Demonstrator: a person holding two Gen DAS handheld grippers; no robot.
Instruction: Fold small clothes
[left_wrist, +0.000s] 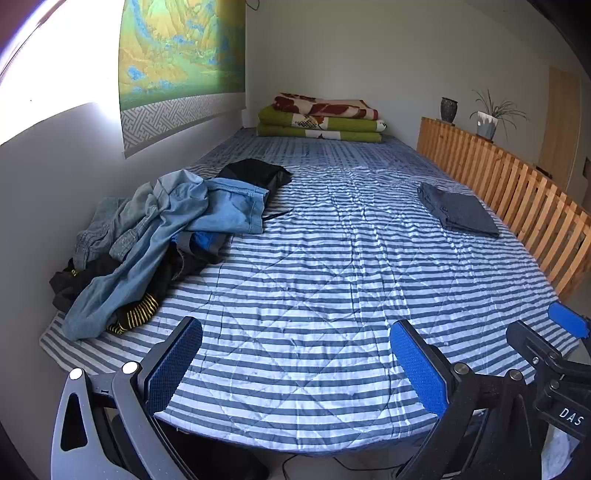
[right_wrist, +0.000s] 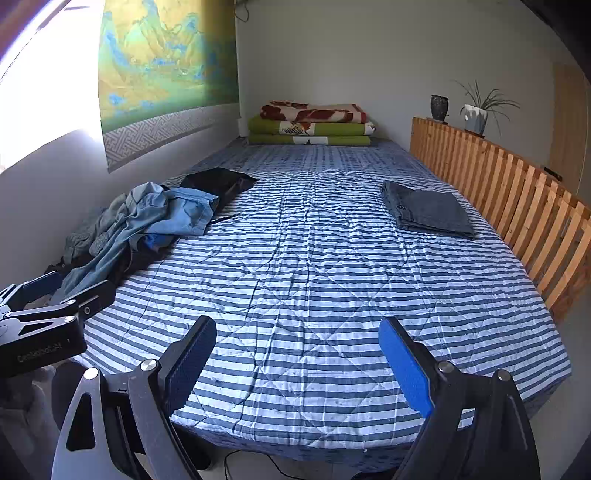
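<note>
A heap of unfolded clothes lies on the left of the striped bed: light blue denim on top, black and yellow-striped pieces under it. One folded dark grey garment rests flat at the right, near the wooden rail. My left gripper hovers open over the bed's near edge, holding nothing. My right gripper is open too, also empty, beside the left one. The right gripper shows at the right edge of the left wrist view, and the left gripper at the left edge of the right wrist view.
A slatted wooden rail runs along the bed's right side, with a dark pot and a potted plant on it. Folded green and red blankets sit at the far end. A wall with a hanging scroll borders the left.
</note>
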